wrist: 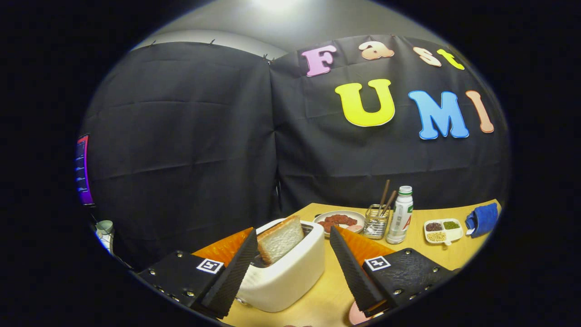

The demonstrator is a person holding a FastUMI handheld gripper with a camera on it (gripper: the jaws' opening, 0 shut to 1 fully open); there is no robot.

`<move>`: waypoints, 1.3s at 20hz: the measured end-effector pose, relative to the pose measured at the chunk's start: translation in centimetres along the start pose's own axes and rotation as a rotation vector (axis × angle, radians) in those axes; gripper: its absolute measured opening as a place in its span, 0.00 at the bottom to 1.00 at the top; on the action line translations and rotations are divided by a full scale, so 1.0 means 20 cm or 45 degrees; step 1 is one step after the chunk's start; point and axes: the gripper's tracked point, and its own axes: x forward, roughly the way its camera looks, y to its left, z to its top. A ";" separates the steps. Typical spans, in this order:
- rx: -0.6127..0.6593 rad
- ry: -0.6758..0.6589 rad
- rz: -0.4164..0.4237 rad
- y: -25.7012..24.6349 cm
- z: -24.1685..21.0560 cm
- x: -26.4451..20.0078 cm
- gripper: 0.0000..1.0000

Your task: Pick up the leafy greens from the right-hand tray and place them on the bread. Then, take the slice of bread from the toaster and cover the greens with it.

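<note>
Gripper view
Gripper (290, 245): its jaws are spread wide and released, holding nothing; neither finger presses on anything.
Fingers: the left finger (233, 274) stands at the near-left corner of the toaster, and whether it touches the casing I cannot tell; the right finger (352, 270) is off to the toaster's right, apart from it, above the table.
Toaster (290, 272): white, sitting on the table between the fingers, nearer to the left one.
Bread (281, 238): one slice stands upright in the toaster's slot, tilted a little, its top half sticking out, between the fingertips and just ahead of them.
Table (435, 254): light wood, running far and right of the toaster.
Plate (340, 221): beyond the right finger, with reddish food on it.
Holder (376, 222): a wire cup just right of the plate, with sticks leaning out.
Bottle (400, 214): white, upright, just beside the holder on its right.
Dish (443, 230): small, divided, right of the bottle, with dark, green and pale fillings.
Cloth (483, 219): blue, at the far-right end of the table.
Greens: I cannot tell where they lie.
</note>
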 end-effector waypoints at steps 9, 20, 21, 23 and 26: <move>-0.029 -0.025 -0.034 0.10 -0.12 0.21 0.97; 0.019 0.021 -0.079 0.04 -0.14 0.24 0.05; 0.031 0.021 -0.069 0.03 -0.13 0.24 0.05; 0.047 -0.003 -0.049 0.03 -0.09 0.23 0.05; 0.055 -0.102 -0.034 0.03 0.06 0.17 0.06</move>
